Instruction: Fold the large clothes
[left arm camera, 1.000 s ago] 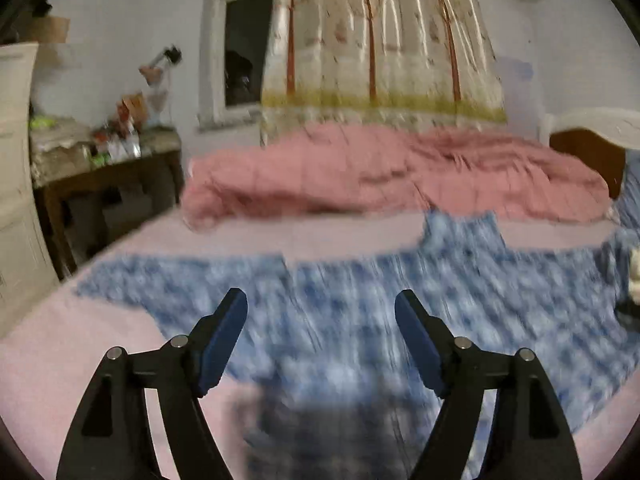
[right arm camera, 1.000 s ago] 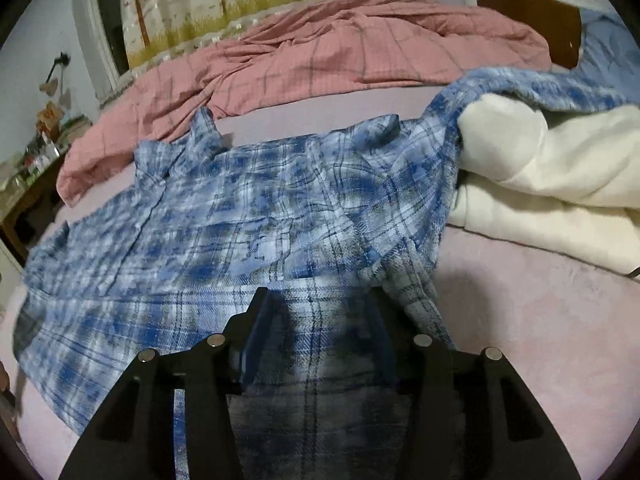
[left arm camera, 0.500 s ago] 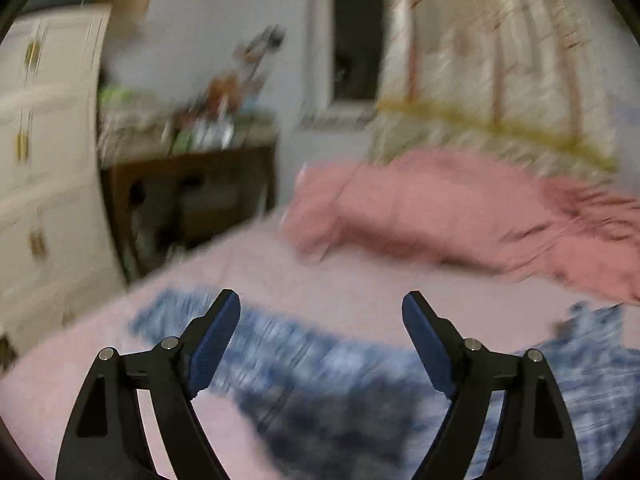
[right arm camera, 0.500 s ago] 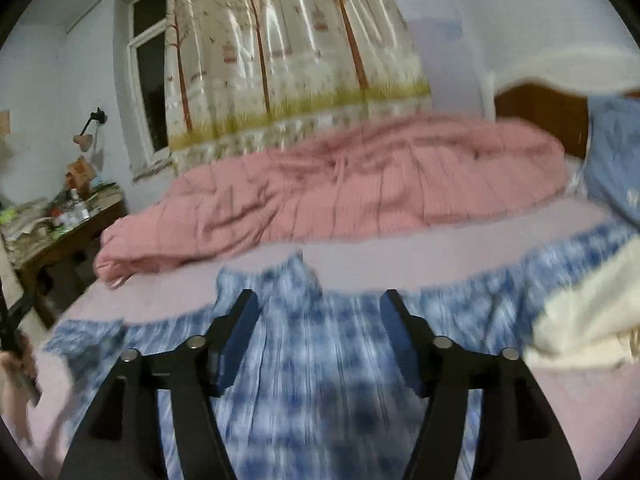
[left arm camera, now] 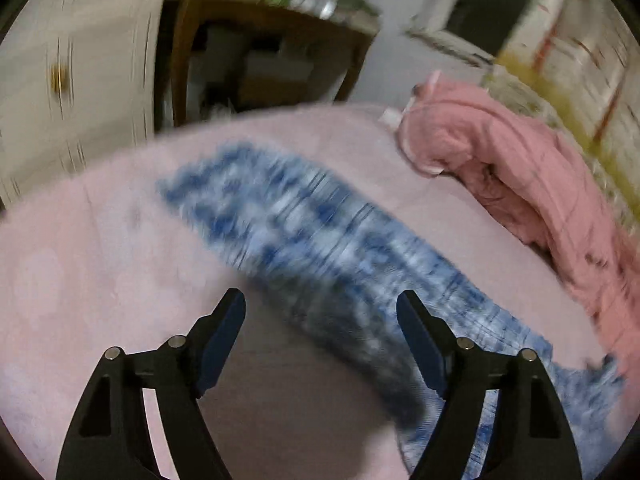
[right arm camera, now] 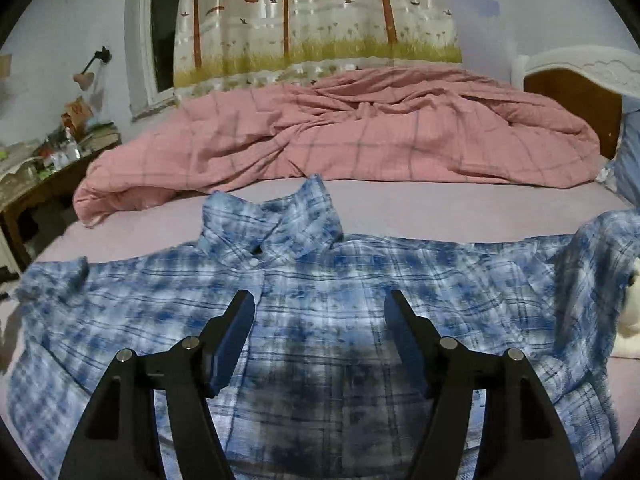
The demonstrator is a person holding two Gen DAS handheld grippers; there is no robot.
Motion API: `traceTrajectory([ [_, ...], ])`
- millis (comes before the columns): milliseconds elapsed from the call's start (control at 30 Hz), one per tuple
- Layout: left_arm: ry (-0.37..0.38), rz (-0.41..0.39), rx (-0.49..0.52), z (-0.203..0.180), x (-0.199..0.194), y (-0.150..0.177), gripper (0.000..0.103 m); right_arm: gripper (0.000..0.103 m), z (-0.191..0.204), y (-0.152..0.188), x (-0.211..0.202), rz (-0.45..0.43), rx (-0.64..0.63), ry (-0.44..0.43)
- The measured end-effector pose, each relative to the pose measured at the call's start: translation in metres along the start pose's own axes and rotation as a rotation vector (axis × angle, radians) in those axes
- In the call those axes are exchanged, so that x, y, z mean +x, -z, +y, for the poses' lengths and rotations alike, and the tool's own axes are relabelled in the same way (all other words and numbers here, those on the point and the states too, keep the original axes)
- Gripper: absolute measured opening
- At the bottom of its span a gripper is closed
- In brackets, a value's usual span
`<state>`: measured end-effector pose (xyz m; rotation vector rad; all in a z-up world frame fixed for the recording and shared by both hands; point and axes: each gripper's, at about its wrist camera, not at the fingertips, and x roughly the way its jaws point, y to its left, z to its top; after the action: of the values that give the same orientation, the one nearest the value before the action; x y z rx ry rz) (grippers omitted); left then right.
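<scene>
A large blue and white plaid shirt (right arm camera: 320,292) lies spread flat, front up, on the pink bed sheet (right arm camera: 440,208), collar toward the far side. My right gripper (right arm camera: 320,304) is open and empty above the shirt's chest. In the blurred left wrist view, one sleeve of the shirt (left arm camera: 288,232) stretches across the sheet (left arm camera: 88,280). My left gripper (left arm camera: 320,304) is open and empty just above the sleeve's near part.
A rumpled pink plaid quilt (right arm camera: 340,132) lies along the far side of the bed, and shows at the right in the left wrist view (left arm camera: 520,184). A cluttered wooden table (left arm camera: 260,40) and a white cabinet (left arm camera: 72,60) stand past the bed's left end. A cream garment (right arm camera: 630,312) lies at the right.
My left gripper has swung left and tipped down, from the shirt's body to its sleeve near the bed's end. My right gripper let go of the shirt's fabric, opened and now faces the collar.
</scene>
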<state>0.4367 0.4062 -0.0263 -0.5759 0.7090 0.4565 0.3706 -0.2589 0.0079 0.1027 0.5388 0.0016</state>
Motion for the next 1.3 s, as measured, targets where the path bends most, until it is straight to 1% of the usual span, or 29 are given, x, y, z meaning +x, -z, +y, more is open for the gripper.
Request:
traceTrajectory([
  [67,0.053,0.111,-0.049,0.018,0.021,0.002,0.077,0.070,0.003,0.002,0.001,0.006,-0.018,0.015],
  [100,0.072,0.109,-0.053,0.020,0.025,0.004,0.077,0.070,0.004,0.003,0.002,0.010,-0.024,0.015],
  [233,0.080,0.080,0.008,0.008,0.027,0.004,0.078,0.069,0.004,0.002,0.002,0.015,-0.033,0.004],
  [300,0.021,0.078,0.054,-0.003,0.031,0.006,0.078,0.070,0.001,0.003,0.001,0.016,-0.023,-0.002],
  [367,-0.072,0.073,0.145,-0.021,0.036,0.009,0.078,0.070,-0.003,0.003,0.002,0.026,-0.001,-0.007],
  [400,-0.131,0.072,0.196,-0.029,0.041,0.012,0.076,0.070,-0.005,0.003,0.004,0.036,0.011,-0.009],
  [433,-0.169,0.049,0.230,-0.036,0.041,0.014,0.057,0.070,-0.007,0.003,0.006,0.045,0.022,-0.012],
  [467,-0.179,0.026,0.253,-0.039,0.038,0.015,0.026,0.069,-0.009,0.004,0.008,0.053,0.032,-0.017],
  [500,-0.184,0.004,0.275,-0.043,0.033,0.016,0.010,0.069,-0.011,0.003,0.009,0.058,0.038,-0.020],
  [533,-0.180,-0.018,0.297,-0.047,0.027,0.017,0.003,0.069,-0.011,0.003,0.010,0.062,0.041,-0.021],
  [567,-0.184,-0.064,0.320,-0.051,0.019,0.019,0.003,0.069,-0.011,0.004,0.010,0.062,0.040,-0.018],
  [633,-0.215,-0.216,0.377,-0.065,-0.008,0.026,0.003,0.070,-0.010,0.004,0.009,0.056,0.035,-0.011],
  [667,-0.196,-0.285,0.393,-0.071,-0.024,0.029,0.003,0.070,-0.009,0.004,0.007,0.051,0.031,0.008],
  [700,-0.149,-0.346,0.398,-0.077,-0.044,0.033,0.003,0.069,-0.008,0.003,0.005,0.044,0.025,0.032],
  [767,-0.037,-0.424,0.403,-0.092,-0.081,0.043,0.003,0.070,-0.003,0.002,-0.002,0.006,-0.016,0.064],
  [800,0.020,-0.442,0.417,-0.100,-0.098,0.051,0.003,0.070,-0.001,0.001,-0.004,-0.003,-0.033,0.073],
  [867,0.117,-0.443,0.453,-0.124,-0.124,0.069,0.003,0.070,0.002,0.000,-0.005,-0.001,-0.048,0.079],
  [933,0.202,-0.410,0.510,-0.155,-0.147,0.092,0.003,0.069,-0.001,0.000,0.000,0.047,-0.019,0.037],
  [967,0.228,-0.392,0.539,-0.174,-0.154,0.102,0.003,0.069,-0.006,0.001,0.005,0.090,0.014,0.027],
  [1033,0.283,-0.335,0.601,-0.214,-0.169,0.124,0.003,0.069,-0.015,0.004,0.013,0.143,0.055,0.028],
  [1100,0.396,-0.274,0.630,-0.248,-0.182,0.143,0.003,0.069,-0.024,0.005,0.017,0.150,0.080,0.039],
  [1133,0.436,-0.256,0.644,-0.264,-0.186,0.153,0.003,0.070,-0.028,0.004,0.017,0.145,0.091,0.052],
  [1200,0.463,-0.214,0.701,-0.296,-0.190,0.181,0.004,0.069,-0.036,0.003,0.014,0.125,0.107,0.067],
  [1267,0.501,-0.115,0.721,-0.321,-0.178,0.202,0.007,0.069,-0.044,0.002,0.010,0.113,0.119,0.073],
  [1300,0.503,-0.055,0.723,-0.330,-0.167,0.211,0.008,0.070,-0.049,0.001,0.008,0.115,0.133,0.066],
])
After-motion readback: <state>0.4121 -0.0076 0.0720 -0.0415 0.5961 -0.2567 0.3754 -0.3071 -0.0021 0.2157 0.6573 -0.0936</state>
